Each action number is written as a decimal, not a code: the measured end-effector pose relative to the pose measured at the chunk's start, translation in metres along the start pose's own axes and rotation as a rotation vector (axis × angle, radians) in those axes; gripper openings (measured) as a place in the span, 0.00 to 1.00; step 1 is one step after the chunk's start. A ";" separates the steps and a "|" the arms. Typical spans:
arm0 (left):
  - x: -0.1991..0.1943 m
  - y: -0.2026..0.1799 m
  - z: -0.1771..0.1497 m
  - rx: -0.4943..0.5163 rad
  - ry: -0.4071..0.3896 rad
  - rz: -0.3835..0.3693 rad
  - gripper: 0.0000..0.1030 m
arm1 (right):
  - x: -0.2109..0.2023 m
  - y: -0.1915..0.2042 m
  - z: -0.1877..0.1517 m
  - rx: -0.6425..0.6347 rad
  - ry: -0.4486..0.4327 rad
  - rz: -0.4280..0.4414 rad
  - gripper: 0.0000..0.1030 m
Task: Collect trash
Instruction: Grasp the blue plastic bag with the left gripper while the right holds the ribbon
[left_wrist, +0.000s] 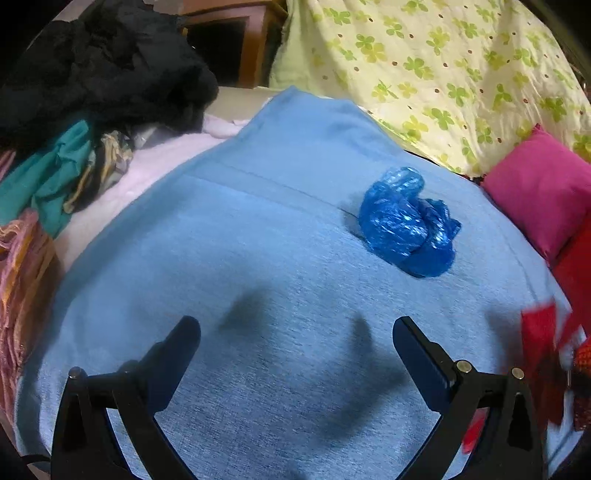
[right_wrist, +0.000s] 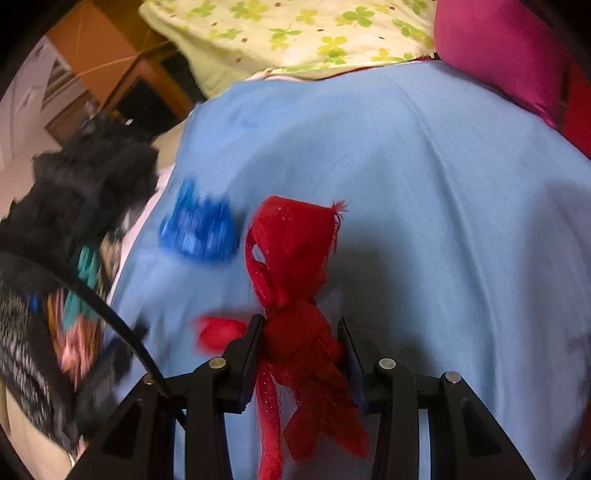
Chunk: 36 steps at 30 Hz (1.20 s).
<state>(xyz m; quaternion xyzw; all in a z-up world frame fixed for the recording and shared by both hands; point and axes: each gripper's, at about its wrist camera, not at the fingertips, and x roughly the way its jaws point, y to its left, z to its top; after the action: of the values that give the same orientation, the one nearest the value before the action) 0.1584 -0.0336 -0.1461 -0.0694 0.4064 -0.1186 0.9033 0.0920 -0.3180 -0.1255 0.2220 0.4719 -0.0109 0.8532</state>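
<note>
A crumpled blue plastic bag (left_wrist: 408, 221) lies on a light blue cloth (left_wrist: 258, 240); it also shows blurred in the right wrist view (right_wrist: 199, 229). My left gripper (left_wrist: 295, 332) is open and empty, hovering over the cloth, below and left of the bag. My right gripper (right_wrist: 301, 332) is shut on a red fabric scrap (right_wrist: 295, 258), which sticks up past the fingers and hangs below them. A smaller red piece (right_wrist: 219, 332) lies on the light blue cloth (right_wrist: 443, 221) just left of the right gripper. The red scrap shows at the right edge of the left wrist view (left_wrist: 539, 332).
A pile of black (left_wrist: 103, 66), teal and patterned clothes lies at the left. A yellow-green floral sheet (left_wrist: 443, 66) and a magenta pillow (left_wrist: 543, 192) lie at the back right. Wooden furniture (left_wrist: 236, 40) stands behind.
</note>
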 end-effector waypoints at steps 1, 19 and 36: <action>0.000 -0.002 0.000 0.004 0.001 -0.005 1.00 | -0.008 -0.002 -0.014 -0.006 0.006 0.003 0.42; 0.034 -0.081 0.074 0.132 0.017 -0.068 1.00 | -0.050 -0.051 -0.088 0.026 -0.064 0.064 0.44; 0.058 -0.095 0.060 0.156 0.162 -0.084 0.42 | -0.055 -0.038 -0.098 -0.051 -0.091 0.029 0.44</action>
<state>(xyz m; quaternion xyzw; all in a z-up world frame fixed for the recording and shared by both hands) 0.2257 -0.1387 -0.1271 -0.0059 0.4645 -0.1928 0.8643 -0.0253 -0.3247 -0.1400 0.2063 0.4296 0.0033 0.8792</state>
